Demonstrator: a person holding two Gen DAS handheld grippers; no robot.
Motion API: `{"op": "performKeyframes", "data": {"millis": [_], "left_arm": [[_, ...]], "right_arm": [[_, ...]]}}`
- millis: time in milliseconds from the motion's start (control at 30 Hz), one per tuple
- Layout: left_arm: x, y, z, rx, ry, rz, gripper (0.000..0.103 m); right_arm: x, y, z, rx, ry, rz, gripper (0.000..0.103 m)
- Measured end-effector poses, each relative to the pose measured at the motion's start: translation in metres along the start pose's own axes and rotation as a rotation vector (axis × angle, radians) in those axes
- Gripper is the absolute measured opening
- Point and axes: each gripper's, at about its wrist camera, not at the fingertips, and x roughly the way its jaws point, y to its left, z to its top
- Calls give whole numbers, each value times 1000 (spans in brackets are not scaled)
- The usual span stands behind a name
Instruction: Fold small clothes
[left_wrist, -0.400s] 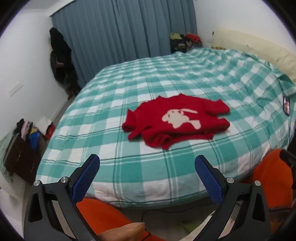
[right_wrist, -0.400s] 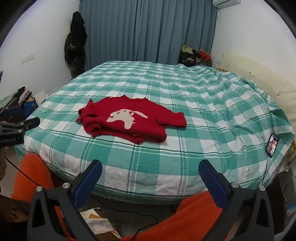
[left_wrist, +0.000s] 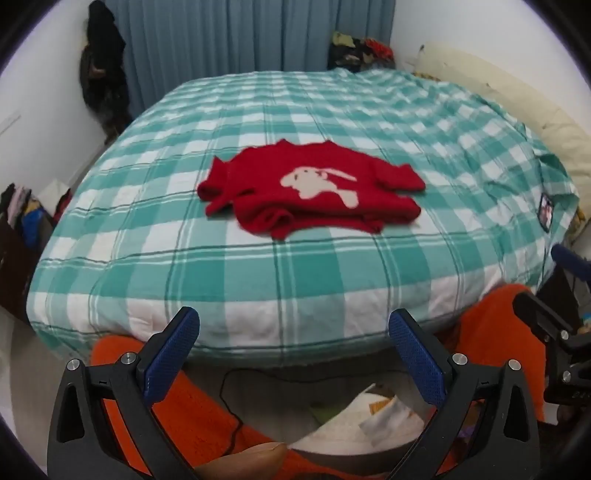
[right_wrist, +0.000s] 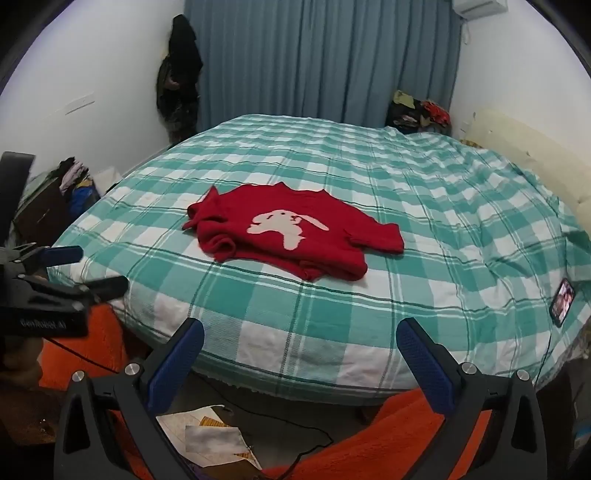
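Note:
A small red sweater (left_wrist: 310, 192) (right_wrist: 291, 232) with a cream rabbit on its front lies rumpled on the green-and-white checked bedspread (left_wrist: 258, 280) (right_wrist: 424, 221), sleeves spread and hem bunched. My left gripper (left_wrist: 293, 325) stands wide open at the near edge of the bed, well short of the sweater, with nothing between its blue pads. Equally wide and empty, my right gripper (right_wrist: 301, 332) hangs over the near edge too. Each gripper shows at the side of the other's view: the right gripper (left_wrist: 554, 295) and the left gripper (right_wrist: 85, 269).
A phone (right_wrist: 561, 301) lies at the bed's right edge. Orange trouser legs (left_wrist: 495, 332), a cable and papers (right_wrist: 210, 435) are on the floor below. Piles of clothes (right_wrist: 70, 184) stand at the left, a pillow (left_wrist: 517, 99) at the right, blue curtains (right_wrist: 314, 55) behind.
Both views have shifted: the sweater sits further from the pads and more floor shows beneath the left gripper. Both grippers remain wide open.

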Motion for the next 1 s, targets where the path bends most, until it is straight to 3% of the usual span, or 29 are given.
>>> {"op": "performKeyframes", "data": {"millis": [767,1000], "left_arm": [[-32,5,-4,-7,-51,41,103],[-34,0,1,46,-64,89,103]], "right_arm": [[-15,12,-10,-20,-4,-9,103],[-10,7,-5,11,-11,-8,103]]}}
